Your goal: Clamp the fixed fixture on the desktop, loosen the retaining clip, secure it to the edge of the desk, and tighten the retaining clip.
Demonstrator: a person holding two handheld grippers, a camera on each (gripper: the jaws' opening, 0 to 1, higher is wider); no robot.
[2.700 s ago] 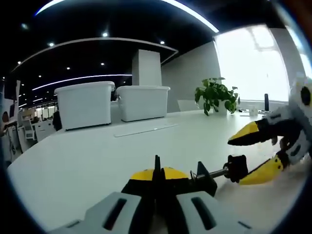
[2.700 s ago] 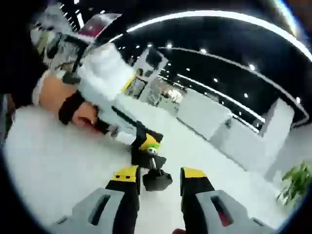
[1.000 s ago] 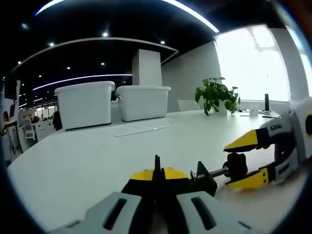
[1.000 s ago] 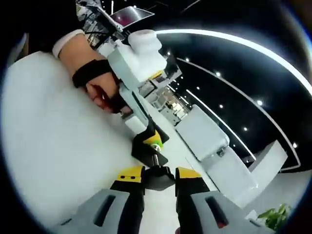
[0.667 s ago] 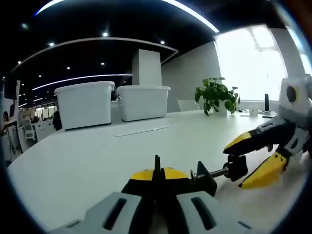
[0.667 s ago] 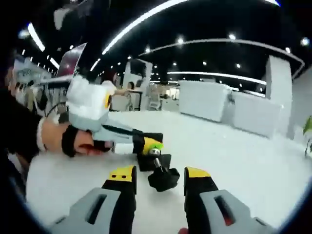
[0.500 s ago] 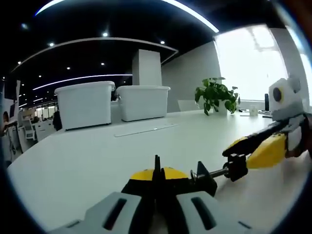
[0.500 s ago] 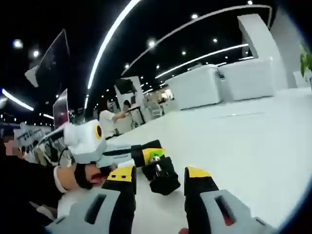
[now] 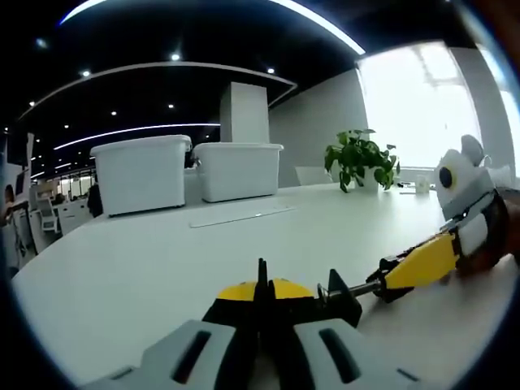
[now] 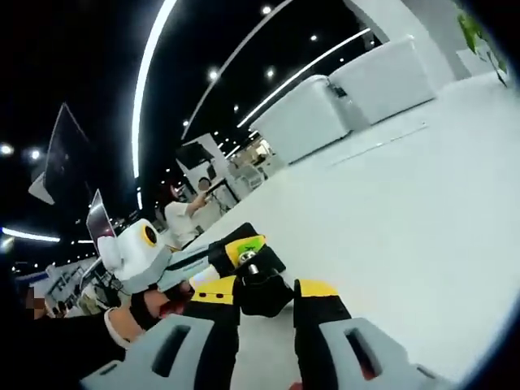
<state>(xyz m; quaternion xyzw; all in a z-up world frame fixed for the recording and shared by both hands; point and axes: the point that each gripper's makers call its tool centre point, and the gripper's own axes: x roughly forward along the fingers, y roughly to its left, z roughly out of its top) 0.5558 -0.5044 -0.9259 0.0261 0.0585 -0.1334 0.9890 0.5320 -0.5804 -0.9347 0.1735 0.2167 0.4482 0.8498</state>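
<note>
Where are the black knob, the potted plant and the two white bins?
black knob (image 10: 262, 294), right gripper view, its rounded head.
potted plant (image 9: 360, 158), left gripper view, its leaves.
white bins (image 9: 142, 173), left gripper view, left bin's front wall.

White desk (image 9: 162, 244), black fixture (image 10: 258, 292), white bins (image 9: 142, 172).

Fixture (image 9: 335, 299): we record one small black clamp resting on the white desktop (image 9: 146, 268), well in from any edge we can see. A slim metal screw rod (image 9: 364, 287) runs out sideways from its body to a black knob (image 10: 262, 295). In the right gripper view we note a bright green patch (image 10: 247, 246) beside the rod's near end. We cannot tell how far the screw is turned.
</note>
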